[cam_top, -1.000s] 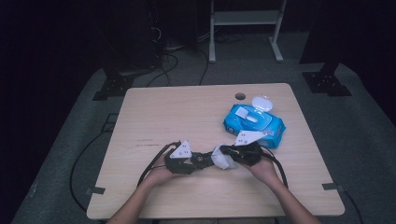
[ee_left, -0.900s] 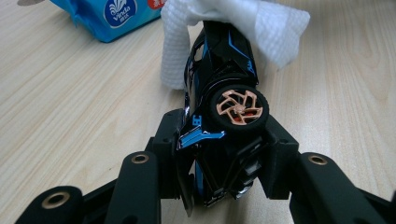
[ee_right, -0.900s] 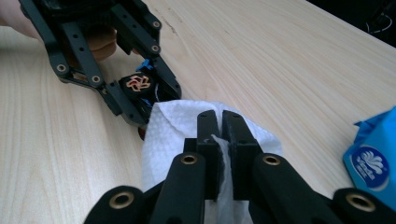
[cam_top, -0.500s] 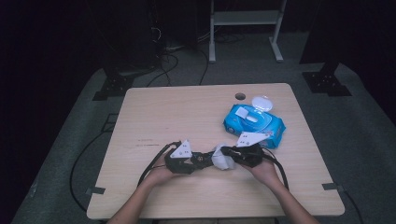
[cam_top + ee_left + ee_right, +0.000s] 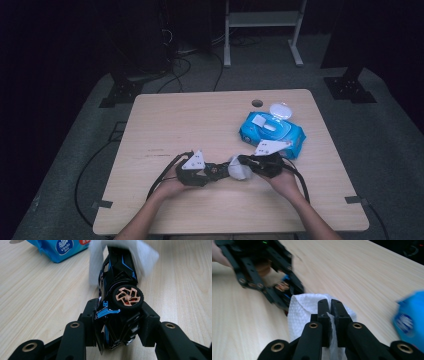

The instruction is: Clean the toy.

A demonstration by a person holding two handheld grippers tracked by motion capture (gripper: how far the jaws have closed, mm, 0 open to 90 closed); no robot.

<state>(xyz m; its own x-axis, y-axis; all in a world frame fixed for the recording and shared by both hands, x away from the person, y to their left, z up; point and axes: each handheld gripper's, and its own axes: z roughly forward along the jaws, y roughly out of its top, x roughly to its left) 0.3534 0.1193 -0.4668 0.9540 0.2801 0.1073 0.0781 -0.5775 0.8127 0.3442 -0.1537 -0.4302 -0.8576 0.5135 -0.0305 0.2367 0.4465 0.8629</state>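
A: Which step is this?

B: Wiping, I'd say. The left gripper (image 5: pixel 117 322) has its jaws clamped on a black and blue toy car (image 5: pixel 117 290), holding it on its side just above the desk (image 5: pixel 200 125), one copper-spoked wheel facing the camera. The right gripper (image 5: pixel 329 322) has its jaws pinched shut on a white wet wipe (image 5: pixel 304 310).

A: Do the two meet?

B: Yes. In the left gripper view the wipe drapes over the far end of the car, and from the high view the wipe (image 5: pixel 240 169) sits right between the two grippers near the desk's front edge.

A: And the blue thing behind?

B: The pack of wipes (image 5: pixel 272 132), lid flipped open, just beyond the right hand (image 5: pixel 285 182).

A: What does the next move need?

B: Probably a firm hold on the left while the right drags the wipe along the bodywork. The cloth is bunched, so it may slide off rather than rub; pressing it flat against the car would help.
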